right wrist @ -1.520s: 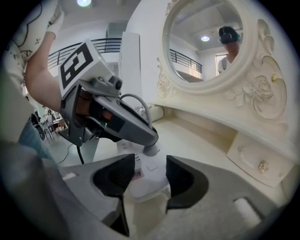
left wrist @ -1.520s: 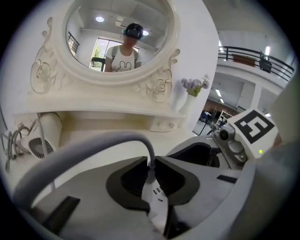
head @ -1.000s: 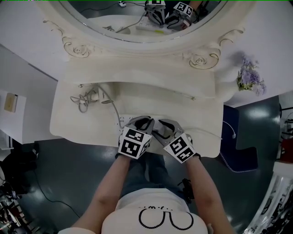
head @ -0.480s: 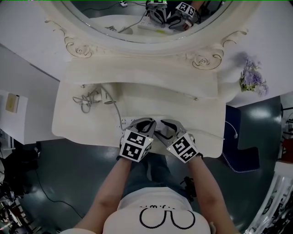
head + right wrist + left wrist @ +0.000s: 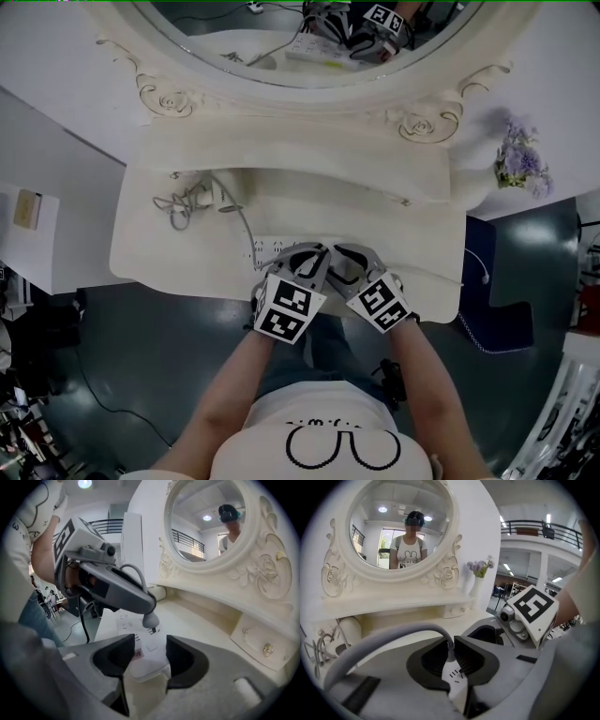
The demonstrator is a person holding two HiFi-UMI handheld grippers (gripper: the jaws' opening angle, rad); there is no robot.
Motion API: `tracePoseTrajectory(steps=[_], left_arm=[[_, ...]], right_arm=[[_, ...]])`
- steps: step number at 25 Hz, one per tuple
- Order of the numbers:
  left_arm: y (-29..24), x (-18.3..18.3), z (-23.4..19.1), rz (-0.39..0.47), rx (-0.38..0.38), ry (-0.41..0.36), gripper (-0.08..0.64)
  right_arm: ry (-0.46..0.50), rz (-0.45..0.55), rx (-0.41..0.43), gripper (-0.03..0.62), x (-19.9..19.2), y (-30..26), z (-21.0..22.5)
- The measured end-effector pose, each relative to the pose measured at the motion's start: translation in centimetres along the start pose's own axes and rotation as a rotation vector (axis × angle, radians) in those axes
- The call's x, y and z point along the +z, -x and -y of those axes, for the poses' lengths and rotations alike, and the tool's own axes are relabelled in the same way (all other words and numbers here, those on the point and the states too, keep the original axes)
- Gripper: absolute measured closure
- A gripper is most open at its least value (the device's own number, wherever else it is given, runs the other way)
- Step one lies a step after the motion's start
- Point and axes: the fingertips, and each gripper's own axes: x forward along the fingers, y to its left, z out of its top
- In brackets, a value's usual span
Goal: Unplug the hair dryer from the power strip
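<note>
L gripper (image 5: pixel 451 656) rolled, jaws pinched on plug (image 5: pixel 150 619); pins now show above power strip (image 5: pixel 127 624). R gripper (image 5: pixel 147 657) clamps strip, so plug looks nearly out.

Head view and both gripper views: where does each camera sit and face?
Head view: on the person's head, facing steeply down at the dressing table; shows both forearms, left gripper, right gripper.
Left gripper view: on the left gripper, facing the mirror along jaws shut on the plug; shows the right gripper's marker cube.
Right gripper view: on the right gripper, facing along jaws clamping the power strip; shows the left gripper and forearm.
Shared: both gripper views show plug and mirror.
</note>
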Motion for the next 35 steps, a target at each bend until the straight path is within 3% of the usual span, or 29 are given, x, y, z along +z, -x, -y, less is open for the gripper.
tracePoseTrajectory(steps=[6, 12, 16, 25, 26, 27, 29, 32, 35], left_arm=[[1.2, 0.0, -1.3, 0.012, 0.021, 0.024, 0.517], [3.6, 3.0, -3.5, 0.093, 0.040, 0.064, 0.515], [4.1, 4.4, -5.2, 0.106, 0.066, 0.019, 0.514], [2.2, 3.5, -6.3, 0.098, 0.059, 0.079, 0.499], [2.2, 3.4, -6.6, 0.102, 0.069, 0.096, 0.461], [2.2, 3.3, -6.9, 0.103, 0.074, 0.114, 0.353], [2.1, 2.9, -7.5, 0.100, 0.077, 0.140, 0.225], [2.1, 2.0, -8.1, 0.058, 0.072, 0.169, 0.167], [2.3, 1.0, -8.4, 0.012, 0.036, 0.253, 0.163]], right_arm=[[-0.001, -0.005, -0.003, 0.386, 0.1, 0.0, -0.2], [-0.009, -0.015, -0.022, 0.386, 0.1, 0.0, -0.3], [-0.028, -0.012, -0.048, 0.387, 0.1, 0.2, -0.3], [-0.048, -0.045, -0.060, 0.385, 0.1, 0.0, -0.2], [-0.054, -0.052, -0.060, 0.385, 0.2, 0.0, -0.3], [-0.058, -0.060, -0.062, 0.385, 0.2, 0.0, -0.3], [-0.058, -0.072, -0.069, 0.385, 0.1, 0.0, -0.3], [-0.068, -0.083, -0.078, 0.385, 0.1, 0.1, -0.4], [-0.078, -0.092, -0.091, 0.387, 0.2, 0.2, -0.4]])
